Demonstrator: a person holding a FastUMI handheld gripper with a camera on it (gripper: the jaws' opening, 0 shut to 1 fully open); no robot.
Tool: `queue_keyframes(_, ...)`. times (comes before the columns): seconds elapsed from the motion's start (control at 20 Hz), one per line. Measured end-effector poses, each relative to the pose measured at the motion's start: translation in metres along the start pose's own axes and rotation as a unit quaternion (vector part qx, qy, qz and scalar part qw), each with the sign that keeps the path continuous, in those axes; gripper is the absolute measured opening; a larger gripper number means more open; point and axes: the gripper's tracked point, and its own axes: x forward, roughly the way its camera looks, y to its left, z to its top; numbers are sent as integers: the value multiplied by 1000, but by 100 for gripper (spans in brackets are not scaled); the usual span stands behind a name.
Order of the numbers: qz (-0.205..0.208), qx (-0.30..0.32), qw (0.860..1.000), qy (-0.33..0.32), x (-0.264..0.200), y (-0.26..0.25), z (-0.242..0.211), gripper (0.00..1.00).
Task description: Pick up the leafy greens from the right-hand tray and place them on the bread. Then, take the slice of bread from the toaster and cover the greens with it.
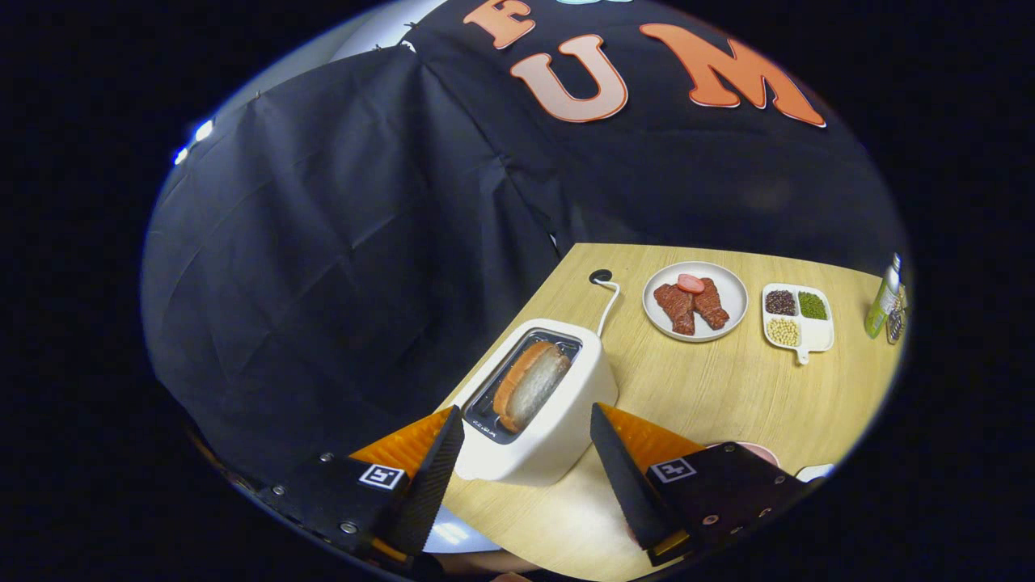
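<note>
- The gripper (pixel 525 428) is hovering over a pale wooden table (pixel 711 388), its two fingers spread wide apart and grasping nothing.
- A white toaster (pixel 542 404) is sitting between the fingertips and just ahead of them, at 12 o'clock from the gripper; neither finger is touching it.
- A slice of bread (pixel 531 385) is standing upright in the toaster's slot, its brown crust and pale face showing above the rim.
- The slice's long axis is running from about 7 o'clock to 1 o'clock, following the slot, so it is lying slightly askew to the line between the fingers.
- Judging from this, the coming move is calling for the fingers to close across the slice's thin faces, which may need a small turn of the wrist.
- A white cord (pixel 608 305) is trailing from the toaster's back toward a dark round hole in the table at 1 o'clock.
- Well beyond the toaster, at 1 to 2 o'clock, a round plate (pixel 732 295) is holding reddish-brown meat pieces, and a small divided dish (pixel 818 333) beside it is holding dark, green and pale grains.
- A green bottle (pixel 883 301) is standing at the table's far end at 2 o'clock.
- The lower part of the slice is hidden inside the slot.
- A pinkish rim (pixel 760 453) is peeking out behind the right-side finger; it is too cut off to identify.
</note>
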Motion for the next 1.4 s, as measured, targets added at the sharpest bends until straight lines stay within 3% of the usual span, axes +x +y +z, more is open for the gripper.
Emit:
queue_keyframes(0.45,-4,10,999,51,60,13,5,95)
queue_keyframes(0.6,-28,7,998,64,76,3,3,91)
queue_keyframes(0.75,-26,24,997,73,86,4,2,84)
queue_keyframes(0.9,-53,39,993,97,87,-11,-6,67)
queue_keyframes(1.05,-44,60,991,110,87,-10,-7,53)
queue_keyframes(1.2,-43,57,993,98,84,-15,-1,25)
queue_keyframes(1.3,-28,55,994,93,80,-11,-3,12)
queue_keyframes(1.4,-13,56,995,81,70,-8,0,8)
